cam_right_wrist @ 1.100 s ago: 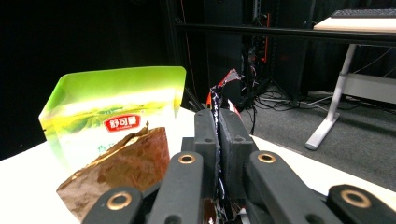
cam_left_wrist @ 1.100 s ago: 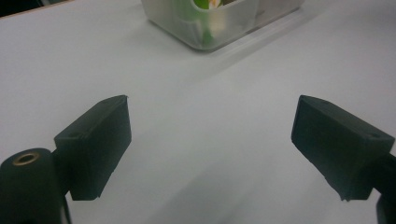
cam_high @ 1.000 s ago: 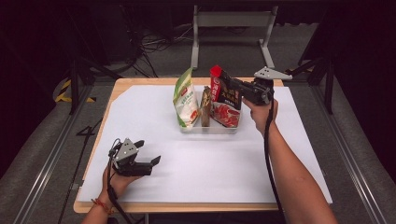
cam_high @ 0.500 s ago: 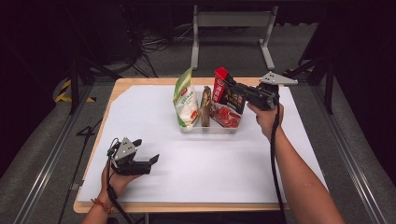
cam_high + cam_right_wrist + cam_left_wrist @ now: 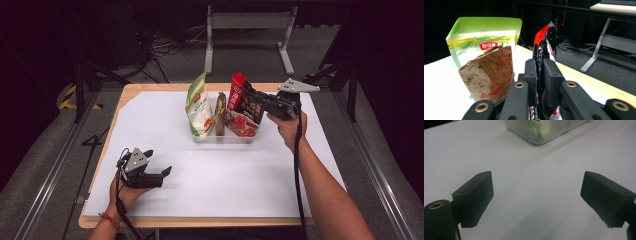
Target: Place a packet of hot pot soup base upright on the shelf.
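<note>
Right tool pinching red-black packet upright in clear bin, worktop's 12 o'clock; jaws just easing apart. Risk: packet topples against brown pouch. Left tool spread wide, holding nothing.

Your bench is a pale wooden top, almost wholly covered by a white sheet that leaves a strip of wood bare along the near and far edges. On the sheet, toward the far side and near the middle, stands a clear plastic bin, upright, its base flat on the sheet.
</note>
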`<state>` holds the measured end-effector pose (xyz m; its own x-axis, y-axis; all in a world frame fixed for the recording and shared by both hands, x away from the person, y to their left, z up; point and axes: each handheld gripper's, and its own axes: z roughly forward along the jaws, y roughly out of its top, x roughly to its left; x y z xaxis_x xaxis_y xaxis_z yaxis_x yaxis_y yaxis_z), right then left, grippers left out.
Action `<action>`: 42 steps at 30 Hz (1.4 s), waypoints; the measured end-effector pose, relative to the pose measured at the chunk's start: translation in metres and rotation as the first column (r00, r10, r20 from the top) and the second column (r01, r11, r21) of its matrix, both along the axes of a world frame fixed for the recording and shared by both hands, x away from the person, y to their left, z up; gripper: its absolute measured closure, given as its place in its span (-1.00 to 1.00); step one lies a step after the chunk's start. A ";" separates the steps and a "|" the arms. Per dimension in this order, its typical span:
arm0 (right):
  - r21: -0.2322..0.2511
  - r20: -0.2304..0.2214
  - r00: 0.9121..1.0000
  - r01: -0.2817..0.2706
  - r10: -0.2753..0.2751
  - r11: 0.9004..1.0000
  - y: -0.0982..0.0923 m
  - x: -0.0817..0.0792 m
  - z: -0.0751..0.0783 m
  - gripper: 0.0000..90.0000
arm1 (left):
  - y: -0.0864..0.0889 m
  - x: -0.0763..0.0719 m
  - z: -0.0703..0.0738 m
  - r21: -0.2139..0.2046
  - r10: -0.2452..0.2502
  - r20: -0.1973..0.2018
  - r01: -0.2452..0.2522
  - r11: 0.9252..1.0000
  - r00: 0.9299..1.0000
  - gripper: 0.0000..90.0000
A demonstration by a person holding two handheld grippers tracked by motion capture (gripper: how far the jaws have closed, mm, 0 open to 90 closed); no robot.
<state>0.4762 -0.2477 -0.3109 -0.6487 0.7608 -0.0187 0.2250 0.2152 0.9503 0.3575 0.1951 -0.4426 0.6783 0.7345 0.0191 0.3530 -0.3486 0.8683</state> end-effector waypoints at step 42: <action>-0.078 -0.006 1.000 0.019 -0.019 0.997 -0.010 -0.019 0.004 0.41 | -0.001 -0.001 0.000 0.013 -0.005 0.001 0.005 1.000 1.000 -0.73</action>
